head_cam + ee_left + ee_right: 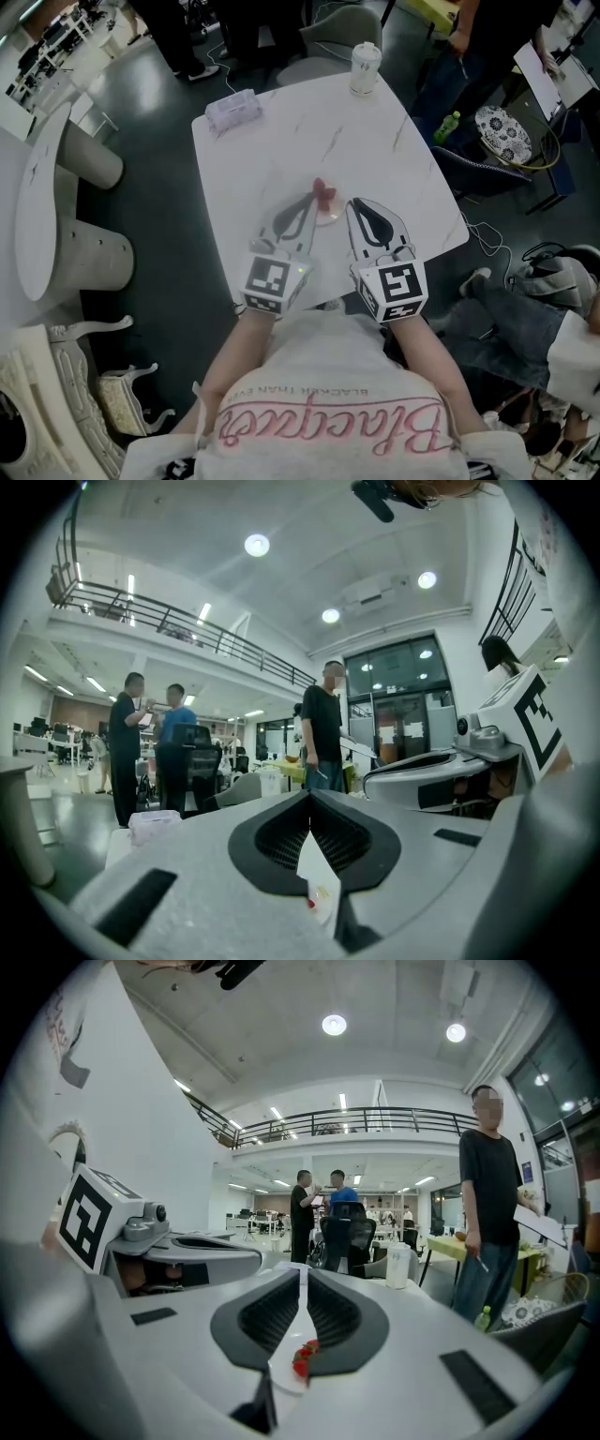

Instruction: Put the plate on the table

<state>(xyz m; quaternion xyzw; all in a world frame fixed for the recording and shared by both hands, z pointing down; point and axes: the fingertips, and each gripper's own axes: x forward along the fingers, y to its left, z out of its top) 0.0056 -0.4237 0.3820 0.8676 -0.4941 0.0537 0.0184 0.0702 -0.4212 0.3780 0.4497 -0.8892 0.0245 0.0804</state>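
A small white plate [329, 215] carrying a red piece of fruit [323, 191] is near the front of the white marble table [281, 150]. It sits between my two grippers. My left gripper [307, 206] is shut on the plate's left rim. My right gripper [354, 207] is shut on its right rim. The left gripper view has the white plate edge [320, 878] wedged between the closed jaws of my left gripper [310, 805]. In the right gripper view, the plate [286, 1372] and red fruit [303, 1357] lie between the jaws of my right gripper [302, 1277]. Whether the plate touches the table I cannot tell.
A clear box [232, 110] sits at the table's far left corner and a lidded cup [365, 67] at its far edge. Chairs stand beyond the table [339, 33]. A green bottle [447, 126] lies on the floor to the right. People stand nearby [487, 1213].
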